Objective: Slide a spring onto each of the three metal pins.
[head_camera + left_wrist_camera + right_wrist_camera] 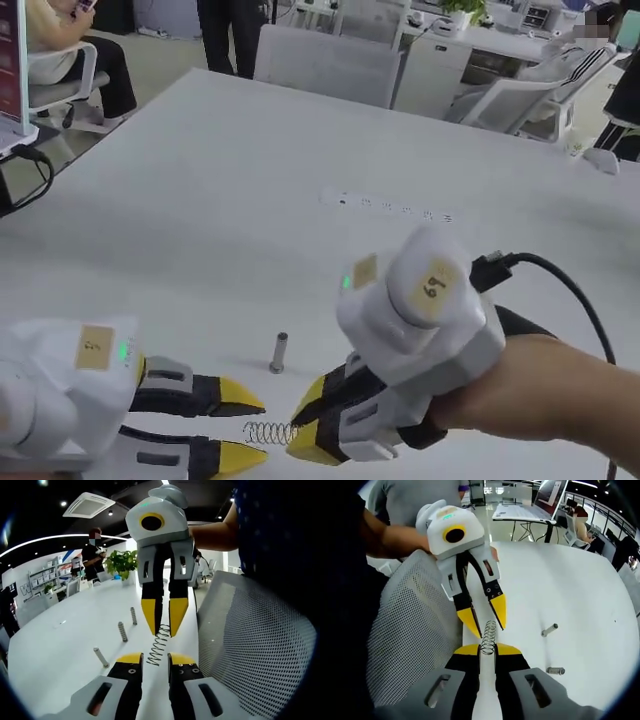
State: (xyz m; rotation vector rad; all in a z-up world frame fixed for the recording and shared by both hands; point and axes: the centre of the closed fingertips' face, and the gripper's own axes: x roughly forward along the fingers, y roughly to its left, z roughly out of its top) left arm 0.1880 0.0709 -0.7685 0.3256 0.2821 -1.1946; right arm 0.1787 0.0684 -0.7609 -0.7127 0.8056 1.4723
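A loose steel spring [266,433] hangs just above the white table between my two grippers. My right gripper [303,432] is shut on one end of the spring [489,636]. My left gripper [250,430] faces it, open, with its yellow fingertips [498,611] spread around the spring's other end [156,652]. A bare metal pin [279,352] stands upright just beyond the grippers. In the left gripper view this bare pin [101,656] is nearest, and two further pins [122,631] [133,615] behind it each carry a spring.
A mesh-backed office chair [250,640] stands close to the table edge beside the grippers. A power strip [390,207] is set flush into the table [200,200] further out. More chairs [325,62] and people are beyond the far edge.
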